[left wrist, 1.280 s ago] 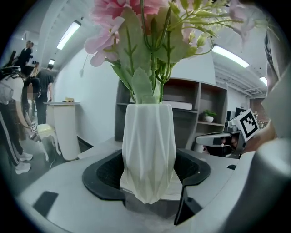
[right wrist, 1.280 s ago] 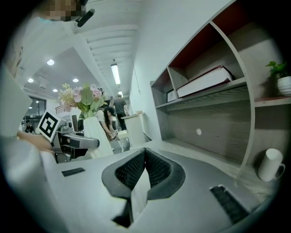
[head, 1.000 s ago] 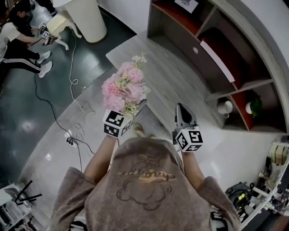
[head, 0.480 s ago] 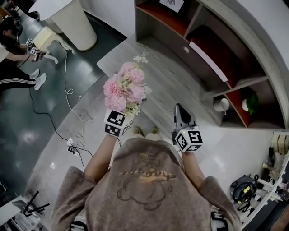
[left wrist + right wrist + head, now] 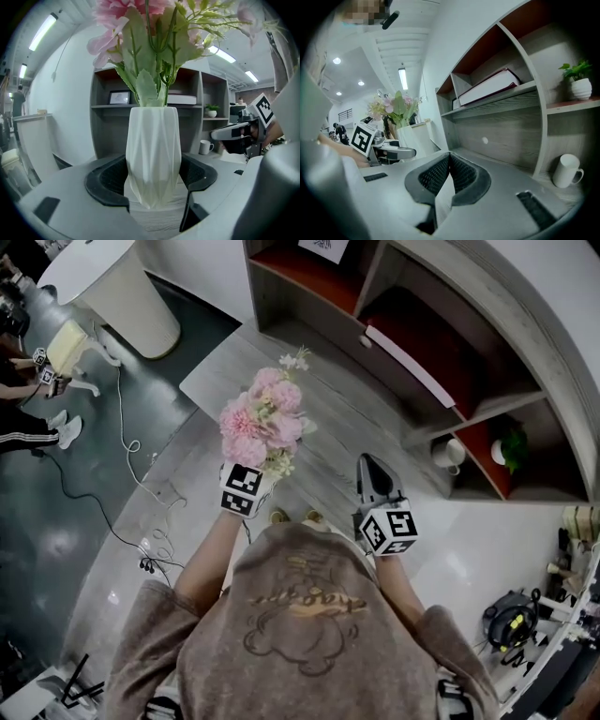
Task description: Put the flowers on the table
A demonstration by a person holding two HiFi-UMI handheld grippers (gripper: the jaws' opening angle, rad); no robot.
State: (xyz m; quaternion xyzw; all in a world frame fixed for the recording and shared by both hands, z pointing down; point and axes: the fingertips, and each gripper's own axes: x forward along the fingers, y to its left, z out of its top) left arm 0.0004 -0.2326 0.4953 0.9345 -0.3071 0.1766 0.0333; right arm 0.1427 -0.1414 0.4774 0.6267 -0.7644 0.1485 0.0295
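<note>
Since a second ago the shelf unit point(image 5: 450, 343) and the grey wood-grain table point(image 5: 347, 418) before it have slid closer as the person point(image 5: 300, 634) carries the bouquet point(image 5: 261, 418) — pink blooms, green leaves, a faceted white vase point(image 5: 153, 154) — aloft over the table's near end, left gripper point(image 5: 152, 180) clamped on the vase, right gripper point(image 5: 450, 164) jaws pressed together, empty.

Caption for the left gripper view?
Left tongs grip a white vase of pink flowers, facing a grey shelf unit.
</note>
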